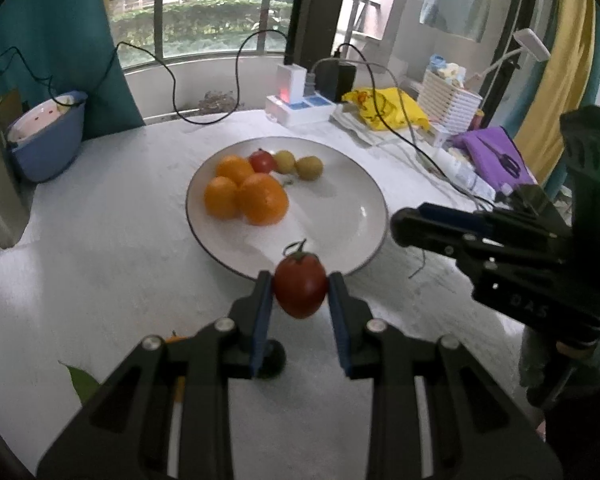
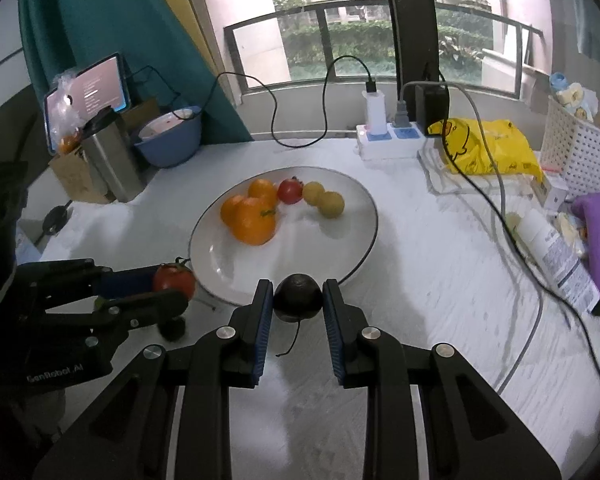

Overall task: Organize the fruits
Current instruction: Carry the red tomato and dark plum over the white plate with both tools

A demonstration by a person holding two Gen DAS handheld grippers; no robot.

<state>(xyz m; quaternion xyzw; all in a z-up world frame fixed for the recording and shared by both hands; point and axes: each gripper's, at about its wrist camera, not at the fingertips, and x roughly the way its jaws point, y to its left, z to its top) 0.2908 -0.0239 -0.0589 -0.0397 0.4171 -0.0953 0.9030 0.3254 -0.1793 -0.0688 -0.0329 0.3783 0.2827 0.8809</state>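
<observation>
Left gripper (image 1: 300, 292) clenched on a red tomato (image 1: 300, 289), right gripper (image 2: 298, 298) on a dark fruit (image 2: 298, 297), both at the plate's (image 2: 340, 240) near rim.

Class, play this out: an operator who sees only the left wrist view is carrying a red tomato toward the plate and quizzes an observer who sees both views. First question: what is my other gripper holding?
Observer: The right gripper is shut on a dark round fruit, its thin stem hanging below.
Operator: What is beside the blue bowl?
Observer: A steel tumbler stands next to it, with a lit tablet propped behind.
Operator: Anything under my left gripper?
Observer: Another dark fruit lies on the table below the left gripper.
</observation>
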